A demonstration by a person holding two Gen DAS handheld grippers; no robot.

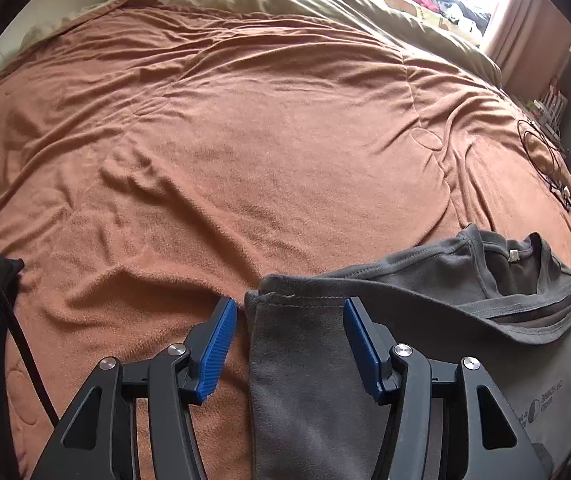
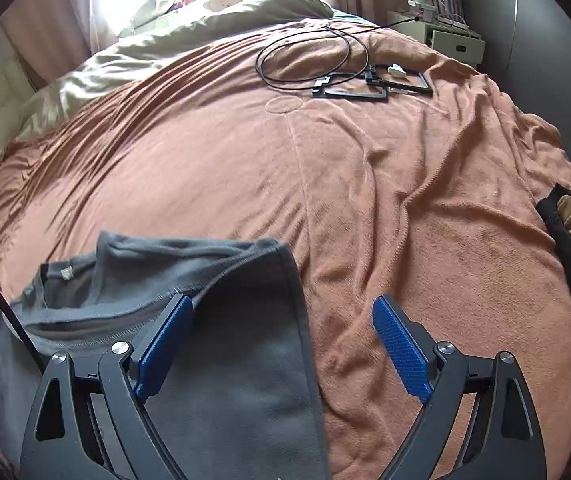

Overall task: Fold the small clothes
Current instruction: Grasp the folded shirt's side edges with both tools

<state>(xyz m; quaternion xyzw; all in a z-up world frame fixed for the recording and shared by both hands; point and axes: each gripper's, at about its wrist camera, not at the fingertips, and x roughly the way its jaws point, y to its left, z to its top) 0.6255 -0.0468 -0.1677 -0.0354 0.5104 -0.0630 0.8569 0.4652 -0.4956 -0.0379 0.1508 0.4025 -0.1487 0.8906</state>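
Grey T-shirt (image 1: pixel 425 320) on brown blanket (image 1: pixel 245 140), left hand-held gripper (image 1: pixel 289 344) spread over its folded edge, right hand-held gripper (image 2: pixel 281 344) spread likewise

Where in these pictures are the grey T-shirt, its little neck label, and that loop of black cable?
grey T-shirt (image 2: pixel 245 360): right wrist view, flat folded panel.
neck label (image 1: pixel 514 255): left wrist view, the white tag inside the collar.
black cable (image 2: pixel 263 74): right wrist view, left edge of the loop.
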